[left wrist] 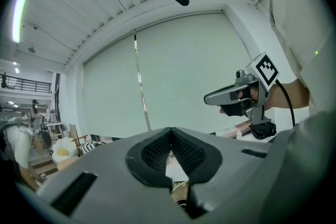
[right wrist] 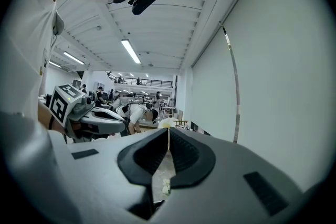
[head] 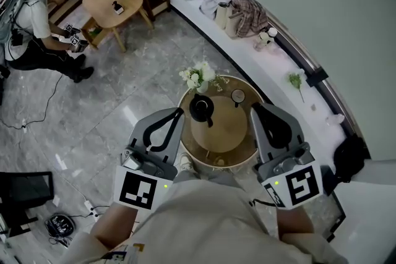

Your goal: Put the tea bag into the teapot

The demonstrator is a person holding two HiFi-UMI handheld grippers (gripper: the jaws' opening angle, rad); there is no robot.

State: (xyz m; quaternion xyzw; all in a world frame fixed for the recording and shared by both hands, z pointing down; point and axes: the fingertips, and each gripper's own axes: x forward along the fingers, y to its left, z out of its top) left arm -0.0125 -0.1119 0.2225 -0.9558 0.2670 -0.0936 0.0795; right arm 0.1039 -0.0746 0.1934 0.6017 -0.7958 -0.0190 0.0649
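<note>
A black teapot [head: 202, 108] stands on the round wooden table [head: 238, 133] below me, toward its left. A small pale triangular item [head: 222, 81], perhaps the tea bag, lies at the table's far edge, next to a small round lid or cup [head: 238, 96]. My left gripper [head: 180, 111] hovers shut and empty at the table's left rim, its tip close beside the teapot. My right gripper [head: 252, 107] is shut with nothing in it over the table's right rim. Both gripper views look out level; the left gripper [left wrist: 170, 129] and right gripper [right wrist: 168, 128] have their jaws together.
White flowers [head: 198, 76] stand at the table's far left edge. A white ledge [head: 278, 65] with bags and cloth curves behind it. A person [head: 37, 21] crouches at the far left by a low wooden table [head: 112, 2]. Cables and a black box [head: 25, 190] lie on the marble floor.
</note>
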